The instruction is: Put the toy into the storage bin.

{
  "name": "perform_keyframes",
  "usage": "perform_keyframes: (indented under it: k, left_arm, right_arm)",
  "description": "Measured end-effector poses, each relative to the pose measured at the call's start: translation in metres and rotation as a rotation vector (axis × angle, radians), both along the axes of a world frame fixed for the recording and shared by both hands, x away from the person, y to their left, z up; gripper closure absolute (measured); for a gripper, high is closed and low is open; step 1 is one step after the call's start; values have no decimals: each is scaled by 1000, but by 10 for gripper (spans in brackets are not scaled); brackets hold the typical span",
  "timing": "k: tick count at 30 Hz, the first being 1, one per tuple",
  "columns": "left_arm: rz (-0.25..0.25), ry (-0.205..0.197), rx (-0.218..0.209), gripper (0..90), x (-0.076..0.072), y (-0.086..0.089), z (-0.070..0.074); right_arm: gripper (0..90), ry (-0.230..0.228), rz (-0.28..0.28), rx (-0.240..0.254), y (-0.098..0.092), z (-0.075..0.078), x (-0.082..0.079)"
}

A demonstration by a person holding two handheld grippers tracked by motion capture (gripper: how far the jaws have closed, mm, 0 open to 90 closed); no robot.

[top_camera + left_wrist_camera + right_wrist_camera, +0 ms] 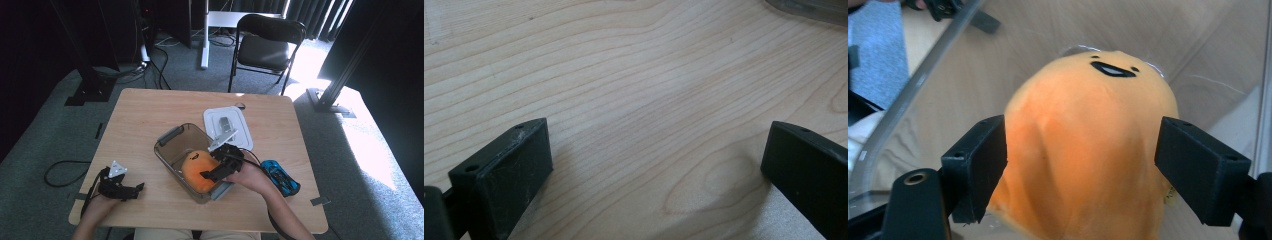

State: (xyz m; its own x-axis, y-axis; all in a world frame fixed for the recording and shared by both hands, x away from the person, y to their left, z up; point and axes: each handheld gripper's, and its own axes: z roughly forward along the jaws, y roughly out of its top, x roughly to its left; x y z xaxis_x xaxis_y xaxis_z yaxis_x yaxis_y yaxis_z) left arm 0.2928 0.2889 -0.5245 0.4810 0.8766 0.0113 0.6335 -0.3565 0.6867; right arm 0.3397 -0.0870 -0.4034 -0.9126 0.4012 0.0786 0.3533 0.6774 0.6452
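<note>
1 orange plush toy [1088, 150] sits in clear bin [172, 137], between right gripper [1080, 165] jaws, spread wide; left gripper [656, 170] wide, empty on table [624, 75].

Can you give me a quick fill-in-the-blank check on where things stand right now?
1. The orange plush toy lies inside the clear ____.
2. The right gripper has its jaws on either side of the ____.
3. The white lid lies on the table, ____ the container.
4. The blue toy car lies beside the person's ____ forearm.

Missing words: container; plush toy; off; right
</note>
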Motion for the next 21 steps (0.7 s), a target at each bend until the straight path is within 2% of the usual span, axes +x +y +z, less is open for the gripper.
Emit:
perform_keyframes:
  k: [12,18,21]
  left_arm:
    - [1,-1,2,5,0,0,0]
    - [-1,1,3,5,0,0,0]
    - [-1,1,3,5,0,0,0]
  right_arm:
    - [192,-26,-6,48,-9,6,-5]
    - [200,-27,-30,120,-20,15,-6]
    - [201,-44,-38,131,-25,19,-6]
